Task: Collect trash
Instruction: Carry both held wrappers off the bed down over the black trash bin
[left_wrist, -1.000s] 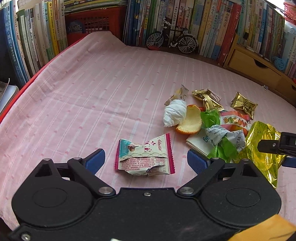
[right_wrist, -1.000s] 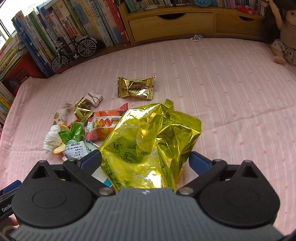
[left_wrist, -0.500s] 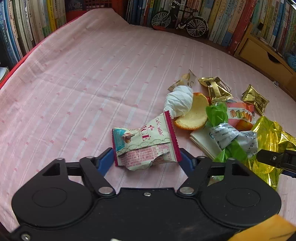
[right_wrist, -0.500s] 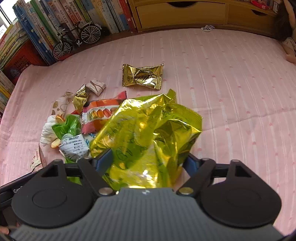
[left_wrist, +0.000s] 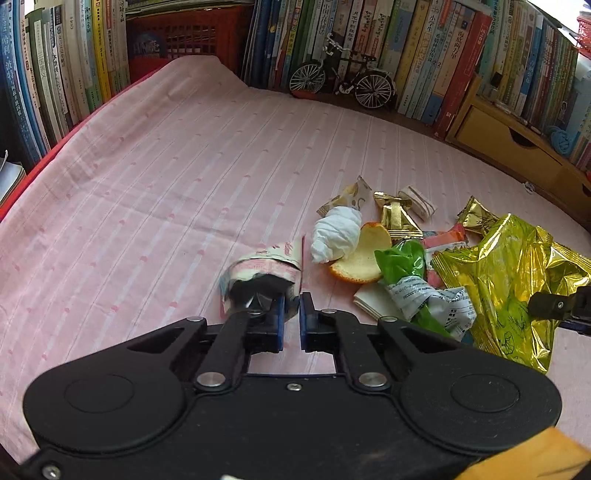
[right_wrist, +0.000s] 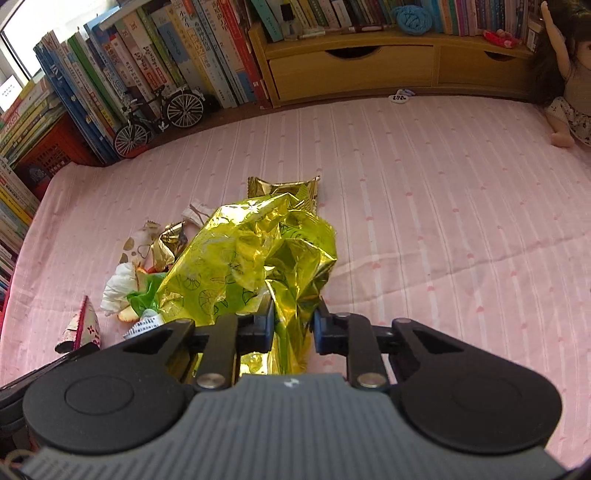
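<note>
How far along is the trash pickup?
Nothing looks binned yet. In hand: left gripper has just closed on the pink-edged wrapper; right gripper has just closed on the yellow foil bag. Left on the cloth: tissue, orange peel, green wrapper, gold wrappers.

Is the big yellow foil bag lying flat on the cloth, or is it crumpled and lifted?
Crumpled and lifted: the yellow foil bag bunches upward, pinched between the right gripper fingers, which have just been closing.

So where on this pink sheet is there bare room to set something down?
Bare: the wide stretch of pink striped sheet between the book row and the white crumpled tissue, and the side toward the doll. Crowded: around the shiny yellow foil bag.
</note>
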